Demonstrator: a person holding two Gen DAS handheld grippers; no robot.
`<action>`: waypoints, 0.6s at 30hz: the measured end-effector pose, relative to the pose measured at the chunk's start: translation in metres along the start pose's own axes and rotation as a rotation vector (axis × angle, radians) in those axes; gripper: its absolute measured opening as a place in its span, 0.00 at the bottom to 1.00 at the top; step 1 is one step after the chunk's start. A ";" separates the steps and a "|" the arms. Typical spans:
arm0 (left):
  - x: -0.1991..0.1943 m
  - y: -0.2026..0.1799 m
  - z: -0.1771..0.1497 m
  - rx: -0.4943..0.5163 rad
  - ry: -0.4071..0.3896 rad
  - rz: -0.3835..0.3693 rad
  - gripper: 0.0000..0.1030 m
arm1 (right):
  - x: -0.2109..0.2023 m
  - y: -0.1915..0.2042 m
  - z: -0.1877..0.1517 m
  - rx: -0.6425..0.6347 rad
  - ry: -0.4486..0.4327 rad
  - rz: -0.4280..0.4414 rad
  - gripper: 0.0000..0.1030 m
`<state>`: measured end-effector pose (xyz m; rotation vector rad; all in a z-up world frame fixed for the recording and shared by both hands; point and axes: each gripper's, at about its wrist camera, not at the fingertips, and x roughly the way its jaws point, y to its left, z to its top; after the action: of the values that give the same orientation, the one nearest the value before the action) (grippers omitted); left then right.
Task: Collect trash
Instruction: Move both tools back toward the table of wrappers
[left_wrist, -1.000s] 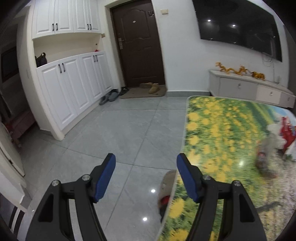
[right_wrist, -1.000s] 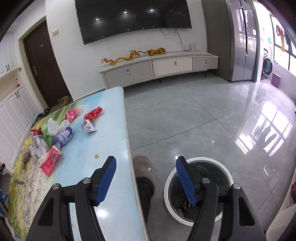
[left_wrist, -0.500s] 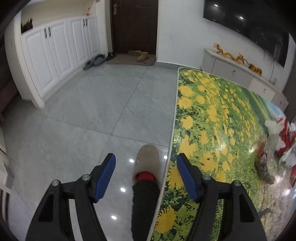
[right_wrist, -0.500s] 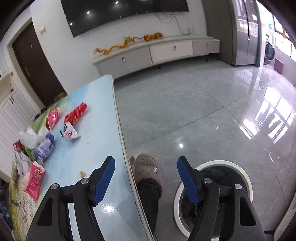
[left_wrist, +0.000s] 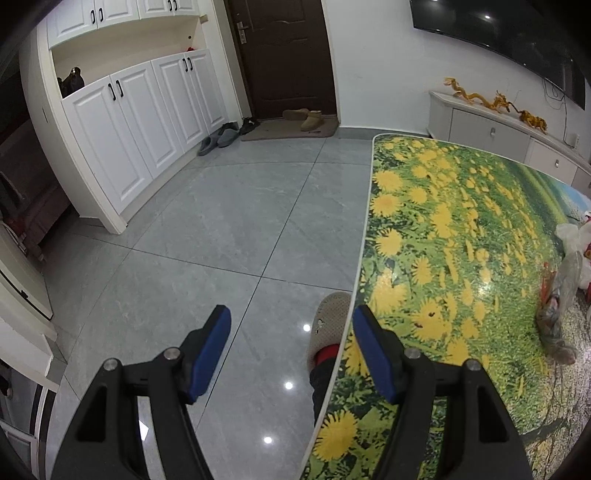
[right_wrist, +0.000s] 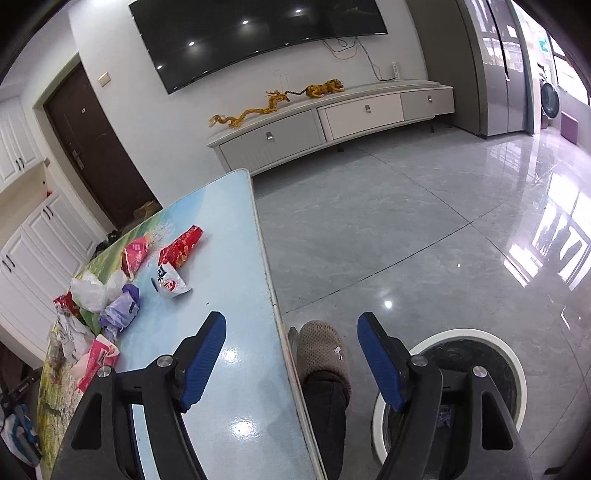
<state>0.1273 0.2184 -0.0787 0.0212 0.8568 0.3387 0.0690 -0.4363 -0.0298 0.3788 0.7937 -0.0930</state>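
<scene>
Both tongs, left (left_wrist: 291, 343) empty and agape, right (right_wrist: 291, 347) empty and opening, hang over the picture-printed bench (right_wrist: 236, 266), whose crumpled snack wrappers (right_wrist: 122, 295) await the round white-rimmed bin (right_wrist: 513, 365).

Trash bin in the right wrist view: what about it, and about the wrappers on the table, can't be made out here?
- Trash bin: contents mostly hidden behind the right gripper, whose empty jaws are opening; lower rim hidden too.
- White wrapper: print too small to read.
- Wrapper pile, left wrist view: cut off by the right image edge.

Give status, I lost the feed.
Left gripper open, empty. Right gripper opening, empty. Wrappers on table; bin on floor. Nothing blocking.
</scene>
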 end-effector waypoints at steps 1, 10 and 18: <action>-0.001 0.003 0.000 -0.012 -0.002 -0.009 0.65 | -0.001 0.002 -0.001 -0.012 0.008 -0.003 0.70; -0.002 0.001 0.001 0.076 -0.010 -0.002 0.65 | -0.009 -0.002 -0.005 0.019 0.000 -0.062 0.72; -0.105 -0.008 0.013 0.051 -0.318 0.028 0.65 | -0.058 0.031 -0.020 -0.092 -0.045 -0.114 0.72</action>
<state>0.0755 0.1805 0.0057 0.1310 0.5505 0.3289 0.0215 -0.4034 0.0081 0.2433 0.7717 -0.1705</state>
